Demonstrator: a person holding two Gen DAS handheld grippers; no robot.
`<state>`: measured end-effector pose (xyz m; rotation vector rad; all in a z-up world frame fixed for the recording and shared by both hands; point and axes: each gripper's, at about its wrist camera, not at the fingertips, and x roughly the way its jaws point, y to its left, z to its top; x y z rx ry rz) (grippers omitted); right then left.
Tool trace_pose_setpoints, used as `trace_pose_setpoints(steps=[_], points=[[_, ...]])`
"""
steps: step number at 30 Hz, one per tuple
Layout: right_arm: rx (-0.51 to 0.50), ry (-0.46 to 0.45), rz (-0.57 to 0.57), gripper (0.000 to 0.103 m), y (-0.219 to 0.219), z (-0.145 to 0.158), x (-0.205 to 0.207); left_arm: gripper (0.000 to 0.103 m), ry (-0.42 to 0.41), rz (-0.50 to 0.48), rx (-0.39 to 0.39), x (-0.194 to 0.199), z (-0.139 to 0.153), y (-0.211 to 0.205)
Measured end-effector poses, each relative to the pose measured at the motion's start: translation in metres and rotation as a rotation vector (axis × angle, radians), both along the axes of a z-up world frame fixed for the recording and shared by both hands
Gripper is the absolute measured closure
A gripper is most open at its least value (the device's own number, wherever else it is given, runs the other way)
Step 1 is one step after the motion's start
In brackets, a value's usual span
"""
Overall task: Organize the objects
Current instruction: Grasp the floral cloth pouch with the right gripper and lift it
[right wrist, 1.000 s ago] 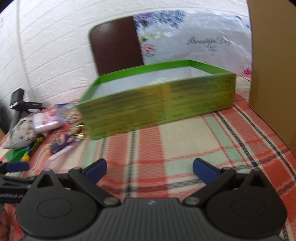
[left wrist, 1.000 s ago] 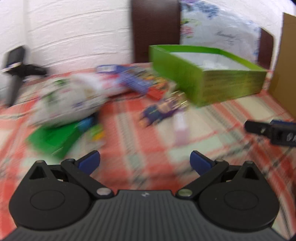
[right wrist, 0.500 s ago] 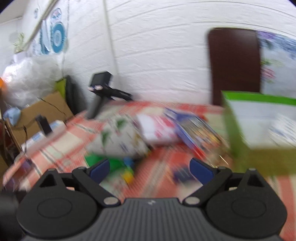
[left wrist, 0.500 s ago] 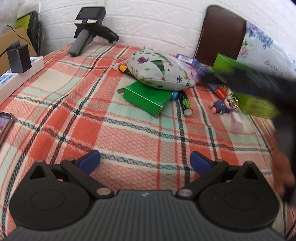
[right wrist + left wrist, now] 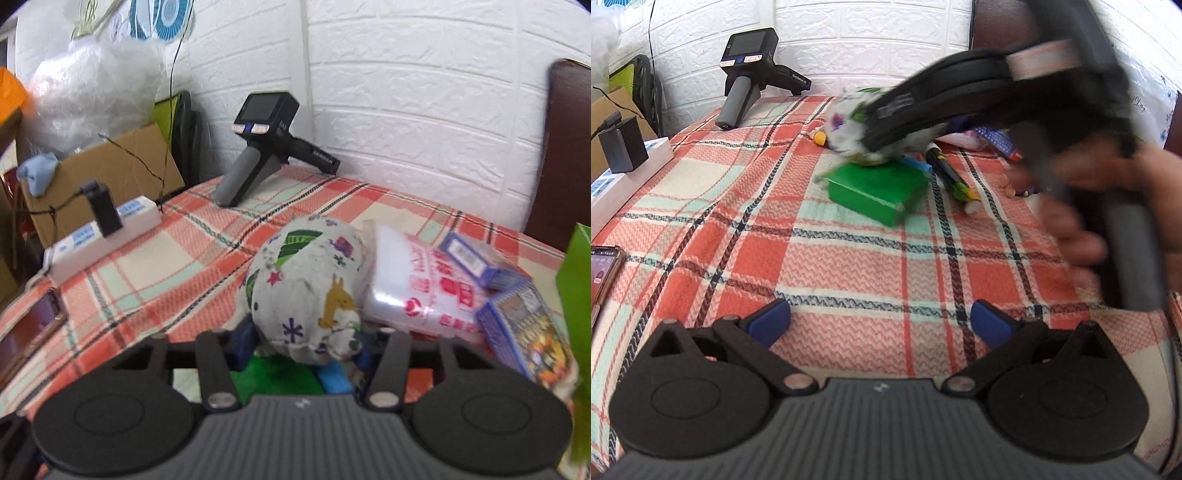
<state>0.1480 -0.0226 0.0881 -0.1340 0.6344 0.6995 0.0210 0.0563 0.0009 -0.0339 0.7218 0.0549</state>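
Note:
My right gripper point(image 5: 304, 345) has its fingers closed around the near end of a white patterned fabric pouch point(image 5: 310, 284); the pouch also shows blurred in the left wrist view point(image 5: 849, 129), above a small green box point(image 5: 879, 188). My left gripper point(image 5: 879, 323) is open and empty, low over the plaid tablecloth point(image 5: 812, 258). In the left wrist view my right gripper's body and the hand holding it point(image 5: 1100, 206) cross the right side and hide things behind. A marker pen point(image 5: 953, 177) lies right of the green box.
A red-printed plastic packet point(image 5: 424, 288) and blue card boxes point(image 5: 517, 321) lie right of the pouch. A green storage box edge point(image 5: 576, 280) is at far right. A black handheld device point(image 5: 266, 147), a power strip point(image 5: 103, 229) and a phone point(image 5: 602, 269) are on the left.
My right gripper swung left from the big green box to the pouch and closed on it. My left gripper drew back and now faces the table's left part.

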Motion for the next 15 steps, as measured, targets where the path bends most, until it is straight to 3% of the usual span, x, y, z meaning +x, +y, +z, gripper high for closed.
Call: trace_pose_setpoints(steps=[4,9,13,15], points=[[0.038,-0.004,-0.014,0.062,-0.047,0.008,-0.034,0.000,0.006,0.023,0.004,-0.001,0.000,-0.001],[-0.045,-0.057,-0.036,0.063,-0.107,0.002,-0.098,0.000,0.021,0.032,-0.002,-0.004,0.003,-0.007],[-0.068,-0.051,-0.058,0.062,-0.144,-0.007,-0.136,0.000,0.024,-0.018,-0.091,-0.002,0.017,-0.006],[-0.074,-0.027,-0.074,0.054,-0.157,-0.012,-0.145,0.000,-0.016,-0.055,-0.133,-0.005,0.031,-0.008]])
